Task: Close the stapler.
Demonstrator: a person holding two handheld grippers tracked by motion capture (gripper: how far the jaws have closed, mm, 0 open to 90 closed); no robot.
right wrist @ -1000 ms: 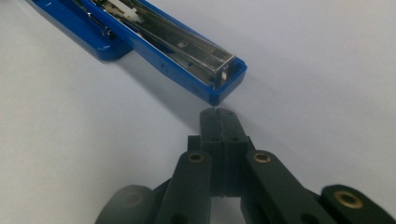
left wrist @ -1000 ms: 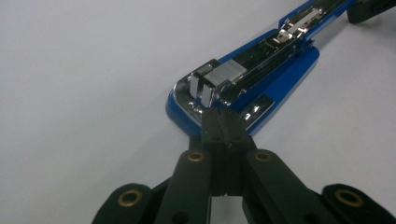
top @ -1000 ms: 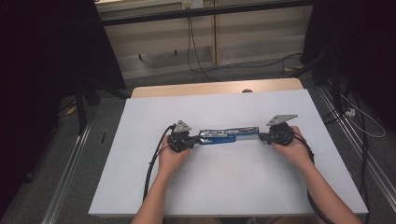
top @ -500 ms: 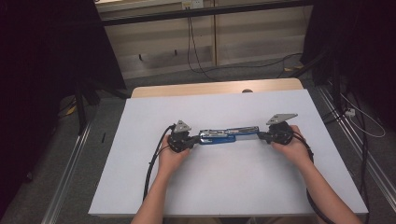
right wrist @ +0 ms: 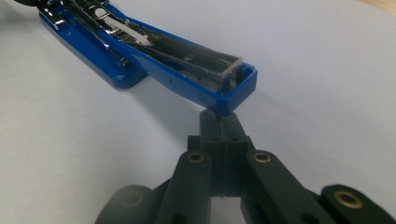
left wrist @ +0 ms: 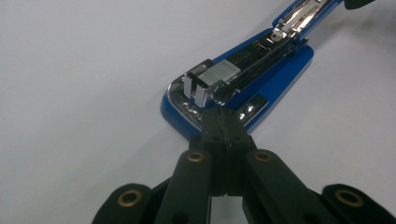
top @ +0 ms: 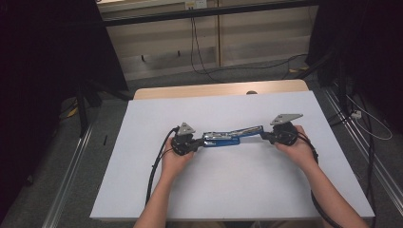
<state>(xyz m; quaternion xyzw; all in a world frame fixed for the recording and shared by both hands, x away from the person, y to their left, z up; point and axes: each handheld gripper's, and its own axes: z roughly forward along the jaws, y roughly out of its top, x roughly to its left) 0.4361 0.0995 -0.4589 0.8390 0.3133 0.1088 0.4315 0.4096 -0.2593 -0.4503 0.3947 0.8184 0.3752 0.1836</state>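
A blue stapler (top: 228, 136) lies swung open at the middle of the white table (top: 237, 190). Its base and staple magazine (left wrist: 261, 70) point left and its blue top arm (right wrist: 187, 79) points right, slightly raised. My left gripper (top: 200, 141) is shut, and in the left gripper view its joined tips (left wrist: 223, 122) rest against the base's rounded end by the metal plate. My right gripper (top: 264, 135) is shut too. Its closed tips (right wrist: 218, 122) touch the underside of the top arm's end. Nothing sits between either pair of jaws.
The person's hands and forearms come in from the near edge, with a black cable (top: 157, 171) trailing from the left gripper. A strip of bare wood (top: 214, 90) runs along the table's far side. Dark curtains and floor cables (top: 204, 66) lie beyond.
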